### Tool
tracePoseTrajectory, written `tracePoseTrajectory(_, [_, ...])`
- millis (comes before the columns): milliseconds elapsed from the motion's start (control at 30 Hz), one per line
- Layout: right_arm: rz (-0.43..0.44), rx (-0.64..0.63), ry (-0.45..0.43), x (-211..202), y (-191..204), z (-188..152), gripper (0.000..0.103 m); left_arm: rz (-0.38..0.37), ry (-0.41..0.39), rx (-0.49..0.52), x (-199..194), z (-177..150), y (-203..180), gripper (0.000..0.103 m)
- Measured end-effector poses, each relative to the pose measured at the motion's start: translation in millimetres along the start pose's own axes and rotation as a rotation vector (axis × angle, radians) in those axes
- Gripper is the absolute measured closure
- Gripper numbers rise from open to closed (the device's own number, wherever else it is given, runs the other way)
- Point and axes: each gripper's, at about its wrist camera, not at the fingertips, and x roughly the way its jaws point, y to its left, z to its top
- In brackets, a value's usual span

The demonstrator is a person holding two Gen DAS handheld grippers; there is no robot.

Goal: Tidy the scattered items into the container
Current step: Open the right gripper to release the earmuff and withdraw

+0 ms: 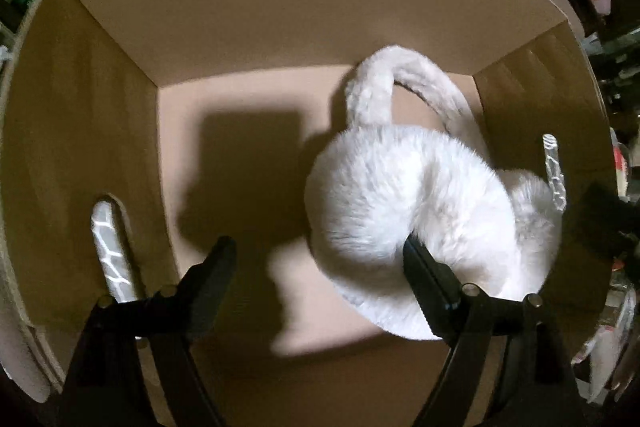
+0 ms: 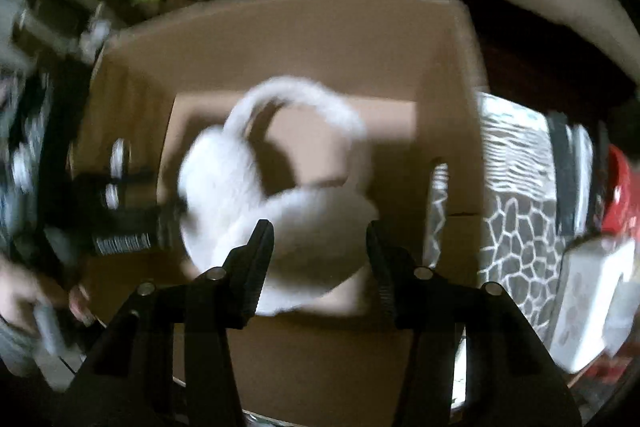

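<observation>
The white fluffy earmuffs (image 1: 432, 211) lie on the floor of the cardboard box (image 1: 248, 27), toward its right side in my left view, with the furry headband arching up toward the far wall. I judge them light and soft: the fur will squash under any pinch and give little purchase, while the band inside is probably stiffer and springy. If they need shifting, I would take them by the band, where there is something firm to close on, not by a puffy pad.

My left claw (image 1: 320, 255) hangs over the box with its jaws spread wide and nothing between them. The right finger touches or overlaps the near edge of one ear pad; I cannot tell whether it presses into the fur. The left finger stands over bare cardboard.

My right claw (image 2: 320, 243) is also spread wide and empty, above the near side of the box, with the earmuffs (image 2: 276, 203) just beyond and below its fingertips. That view is blurred, so finer contact is unclear.
</observation>
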Motion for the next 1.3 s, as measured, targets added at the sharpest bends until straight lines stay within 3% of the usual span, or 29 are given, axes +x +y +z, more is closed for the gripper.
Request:
tracePoseTrajectory(100, [0.022,0.083,-0.070,-23,-22,-1,0.057,-0.048,0.022,-0.015,3,-6,-4,0.019])
tracePoseTrajectory(200, [0.004,0.102,-0.073,-33,-33,-10,0.056,-0.082,0.049,0.004,5,-13,-15,0.019])
tracePoseTrajectory(267, [-0.007,0.109,-0.065,-35,-37,-13,0.056,-0.060,0.048,0.021,-4,-17,-20,0.019])
tracePoseTrajectory(467, [0.018,0.108,-0.101,-59,-33,-48,0.056,0.002,-0.167,0.080,-102,-46,-7,0.019])
tracePoseTrajectory(533, [0.041,0.096,-0.127,-70,-27,-69,0.055,0.038,-0.239,0.103,-142,-72,10,0.019])
tracePoseTrajectory(600, [0.075,0.063,-0.134,-80,-14,-95,0.053,0.029,-0.278,0.096,-156,-95,20,0.015])
tracePoseTrajectory(667, [0.085,0.031,-0.138,-87,0,-120,0.043,0.028,-0.303,0.044,-168,-135,35,0.011])
tracePoseTrajectory(700, [0.092,0.008,-0.137,-89,9,-138,0.038,0.029,-0.301,0.021,-164,-154,38,0.011])
tracePoseTrajectory(833, [0.108,-0.047,-0.088,-83,38,-197,0.038,0.014,-0.291,-0.048,-158,-217,64,0.011])
tracePoseTrajectory(967, [0.096,-0.149,-0.012,-62,75,-235,0.038,-0.003,-0.236,-0.157,-133,-256,92,0.011])
tracePoseTrajectory(1133, [0.121,-0.169,0.072,-34,114,-253,0.038,-0.071,-0.194,-0.284,-112,-264,110,0.011])
tracePoseTrajectory(1300, [0.142,-0.026,0.095,-22,116,-260,0.038,-0.022,-0.183,-0.250,-115,-239,104,0.011])
